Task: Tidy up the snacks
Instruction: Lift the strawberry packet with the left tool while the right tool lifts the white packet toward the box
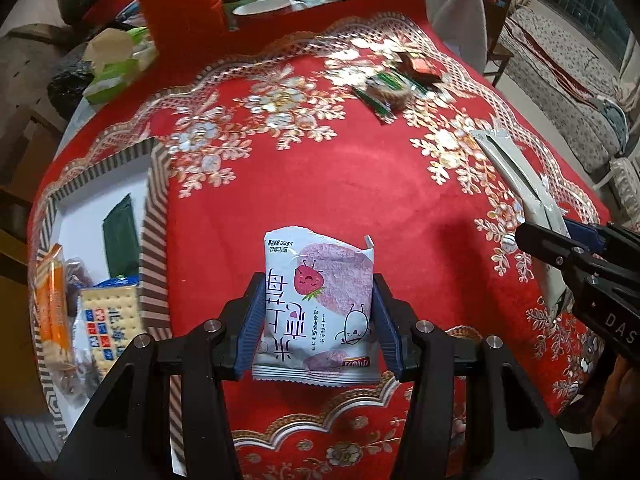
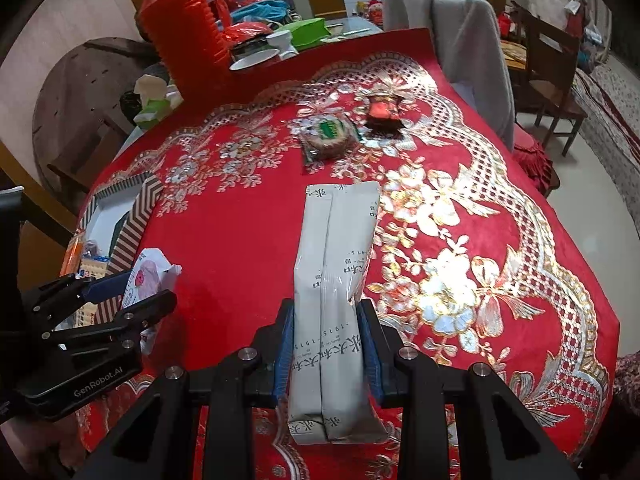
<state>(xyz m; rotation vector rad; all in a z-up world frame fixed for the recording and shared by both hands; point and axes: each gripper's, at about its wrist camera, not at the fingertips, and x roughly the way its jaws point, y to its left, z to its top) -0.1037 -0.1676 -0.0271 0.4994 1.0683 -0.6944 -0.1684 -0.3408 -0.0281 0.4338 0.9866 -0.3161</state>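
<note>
My left gripper [image 1: 317, 294] is shut on a white strawberry snack packet [image 1: 320, 304], held above the red tablecloth. My right gripper [image 2: 327, 314] is shut on a long grey-white packet [image 2: 336, 280], lifted off the cloth. In the left wrist view the right gripper [image 1: 560, 236] shows at the right edge with the long packet [image 1: 516, 176]. The left gripper [image 2: 132, 292] with the strawberry packet [image 2: 146, 276] appears at the left of the right wrist view. A striped-rim box [image 1: 154, 216] at the left holds crackers [image 1: 108, 320] and other snacks.
A round green-wrapped cake [image 2: 330, 136] and a small dark red-labelled packet [image 2: 382, 114] lie at the far side of the cloth [image 2: 240, 232]. A red ribbed jug [image 2: 184, 28], bowls and tissue box [image 1: 116, 72] stand behind. A chair draped with grey cloth [image 2: 460, 40] stands at the far edge.
</note>
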